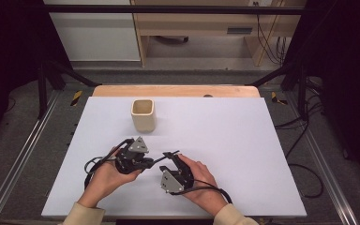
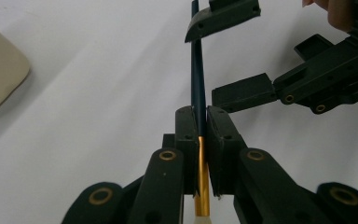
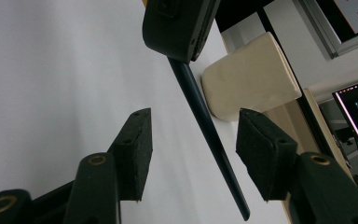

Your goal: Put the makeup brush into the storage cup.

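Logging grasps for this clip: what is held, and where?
The left gripper pinches a dark paintbrush where handle meets gold ferrule; the right gripper is open around the handle.

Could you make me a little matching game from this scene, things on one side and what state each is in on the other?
Things:
1. left claw
2. right claw
3. cream cup
4. dark stick

States:
A. stands upright, empty, beyond the hands
B. clamped shut on something thin
C. open, either side of the stick
D. held at its gold-banded end

Pairs: 1-B, 2-C, 3-A, 4-D
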The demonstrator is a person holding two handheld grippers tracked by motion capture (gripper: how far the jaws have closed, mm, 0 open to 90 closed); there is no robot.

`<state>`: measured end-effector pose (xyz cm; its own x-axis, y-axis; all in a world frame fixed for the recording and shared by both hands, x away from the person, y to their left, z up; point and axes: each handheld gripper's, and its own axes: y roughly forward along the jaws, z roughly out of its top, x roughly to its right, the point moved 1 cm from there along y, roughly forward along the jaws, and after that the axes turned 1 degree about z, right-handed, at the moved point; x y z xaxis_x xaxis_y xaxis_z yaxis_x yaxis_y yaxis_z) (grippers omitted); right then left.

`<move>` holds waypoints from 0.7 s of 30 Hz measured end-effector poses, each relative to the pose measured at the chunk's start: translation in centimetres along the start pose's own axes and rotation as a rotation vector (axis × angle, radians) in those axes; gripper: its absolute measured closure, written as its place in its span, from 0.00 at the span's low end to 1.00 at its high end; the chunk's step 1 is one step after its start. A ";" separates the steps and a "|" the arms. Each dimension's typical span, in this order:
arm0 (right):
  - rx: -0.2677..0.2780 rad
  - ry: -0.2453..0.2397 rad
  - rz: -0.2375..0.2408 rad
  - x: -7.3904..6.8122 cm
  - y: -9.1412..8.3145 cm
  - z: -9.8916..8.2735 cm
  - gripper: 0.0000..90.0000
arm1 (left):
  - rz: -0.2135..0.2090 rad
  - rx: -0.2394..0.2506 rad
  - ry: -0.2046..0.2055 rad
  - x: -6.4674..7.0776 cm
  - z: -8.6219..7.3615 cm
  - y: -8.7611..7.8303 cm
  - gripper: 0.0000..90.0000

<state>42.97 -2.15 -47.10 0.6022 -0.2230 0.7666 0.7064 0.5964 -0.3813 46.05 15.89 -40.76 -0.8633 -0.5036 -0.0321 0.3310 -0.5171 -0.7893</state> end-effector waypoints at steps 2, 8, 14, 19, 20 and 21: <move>-0.001 0.001 -0.001 -0.1 0.1 0.1 0.54 | -0.007 -0.005 0.002 0.0 0.0 0.0 0.92; -0.001 -0.004 0.009 -0.3 0.4 0.2 0.60 | -0.007 -0.002 0.003 0.0 -0.1 0.1 0.93; 0.003 -0.027 0.021 -0.3 0.5 0.2 0.67 | -0.010 -0.005 0.004 0.0 -0.2 0.0 0.93; -0.003 -0.058 0.029 -0.2 0.6 0.2 0.70 | -0.023 -0.012 0.009 0.1 -0.2 0.1 0.92; -0.003 -0.059 0.031 -0.2 0.7 0.2 0.71 | -0.021 -0.014 0.012 0.1 -0.2 0.1 0.93; 0.001 -0.057 0.032 -0.3 0.7 0.2 0.73 | -0.021 -0.015 0.013 0.1 -0.2 0.2 0.93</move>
<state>43.23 -1.53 -47.50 0.6021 -0.1602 0.7822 0.6869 0.6034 -0.4051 45.96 15.87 -40.98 -0.8749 -0.4838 -0.0229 0.3071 -0.5174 -0.7987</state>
